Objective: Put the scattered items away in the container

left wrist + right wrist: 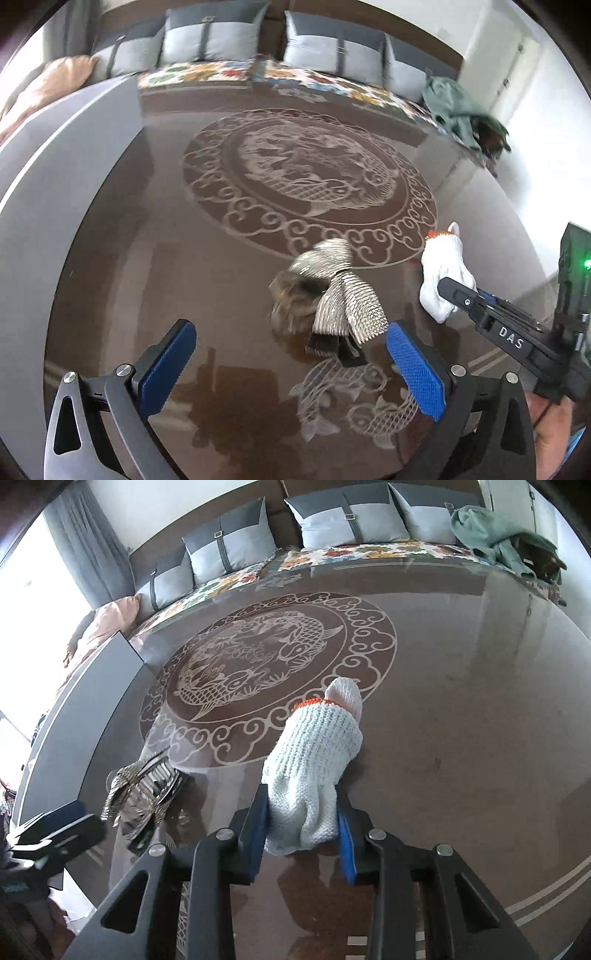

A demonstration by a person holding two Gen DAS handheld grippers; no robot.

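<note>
1. The right gripper (301, 830) has its fingers (255, 823) pressed on the near end of the white glove (314, 760); most of the glove lies ahead of them on the counter (461, 720). With so little of it pinched, the knit may slip free on lifting.
2. The loose far end could drag and catch as it rises.
3. The left gripper (291, 362) hangs wide open and empty above the counter, just short of the metal brush (332, 295). Closing on its wire bristles may make it skid on the glossy surface.
4. The grey container (74, 731) stands at the left; a limp glove may drape over its wall.
5. The grippers are close together and may collide.
</note>
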